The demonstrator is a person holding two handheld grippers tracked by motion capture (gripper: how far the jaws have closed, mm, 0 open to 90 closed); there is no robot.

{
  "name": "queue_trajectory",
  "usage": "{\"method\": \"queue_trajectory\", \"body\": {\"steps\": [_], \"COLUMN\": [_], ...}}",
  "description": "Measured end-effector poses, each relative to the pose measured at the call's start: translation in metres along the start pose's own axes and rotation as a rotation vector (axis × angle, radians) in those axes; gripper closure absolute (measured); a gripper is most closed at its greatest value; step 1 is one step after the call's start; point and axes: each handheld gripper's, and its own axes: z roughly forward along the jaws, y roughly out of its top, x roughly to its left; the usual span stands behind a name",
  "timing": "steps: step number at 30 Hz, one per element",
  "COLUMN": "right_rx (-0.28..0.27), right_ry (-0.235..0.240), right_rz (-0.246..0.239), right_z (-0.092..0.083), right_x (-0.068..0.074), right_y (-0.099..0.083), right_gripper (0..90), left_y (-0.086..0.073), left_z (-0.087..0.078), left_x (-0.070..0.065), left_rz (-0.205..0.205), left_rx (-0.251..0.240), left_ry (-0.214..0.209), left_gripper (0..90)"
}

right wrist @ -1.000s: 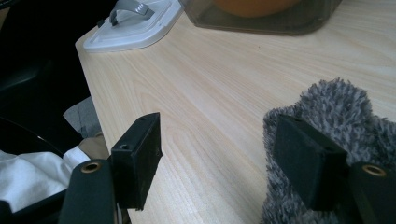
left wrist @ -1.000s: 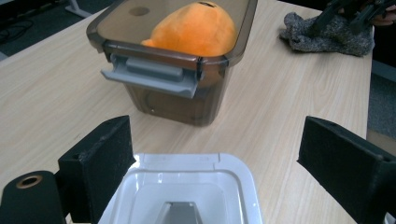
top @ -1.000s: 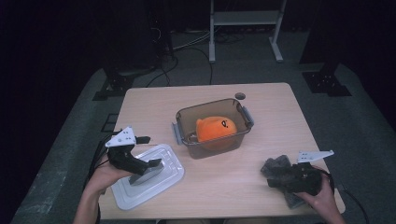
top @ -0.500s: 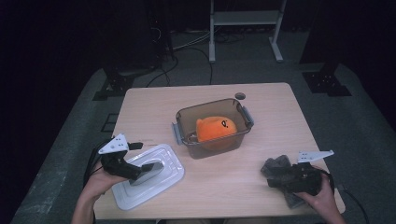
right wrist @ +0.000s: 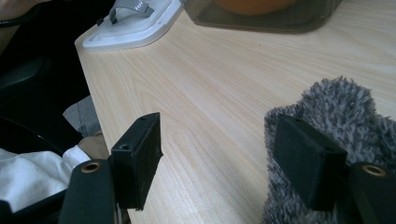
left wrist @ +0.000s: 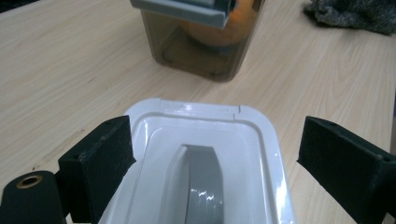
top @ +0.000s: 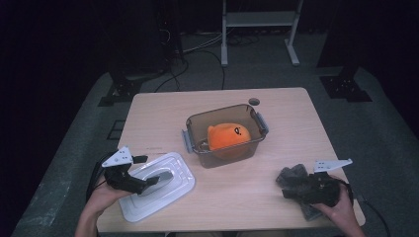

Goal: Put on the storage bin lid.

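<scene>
A white lid (top: 170, 191) with a grey handle (left wrist: 201, 186) lies flat at the table's front left. My left gripper (top: 152, 180) is open low over the lid's near end, one jaw on each side of the handle (left wrist: 215, 149). A brown see-through container (top: 225, 148) at mid-table holds an orange plush toy (top: 227, 136). At the front right, my right gripper (top: 291, 190) is open, its right-hand jaw resting on a grey fuzzy cloth (right wrist: 336, 116), with bare wood between its jaws (right wrist: 224, 158).
The wooden table (top: 296, 123) has a small round hole (top: 254, 101) near its far edge. The container (left wrist: 205, 51) stands just beyond the lid (left wrist: 201, 116) in the left gripper view. The floor around is dark, with a white frame (top: 257, 19) behind.
My left gripper has drawn back to the left and sunk lower over the lid's near end. The right gripper and the cloth have stayed put.
</scene>
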Motion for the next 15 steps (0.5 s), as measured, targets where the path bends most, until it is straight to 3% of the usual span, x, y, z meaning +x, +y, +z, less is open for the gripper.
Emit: {"method": "queue_trajectory", "body": {"steps": [15], "right_rx": [0.001], "right_ry": [-0.001], "right_rz": [-0.002], "right_z": [0.0], "right_x": [0.001], "right_y": [0.0], "right_gripper": [31.5], "left_y": [-0.022], "left_z": [0.005], "left_x": [0.005], "left_rz": [-0.031], "left_rx": [0.005], "left_ry": [0.01], "left_gripper": [12.6]}}
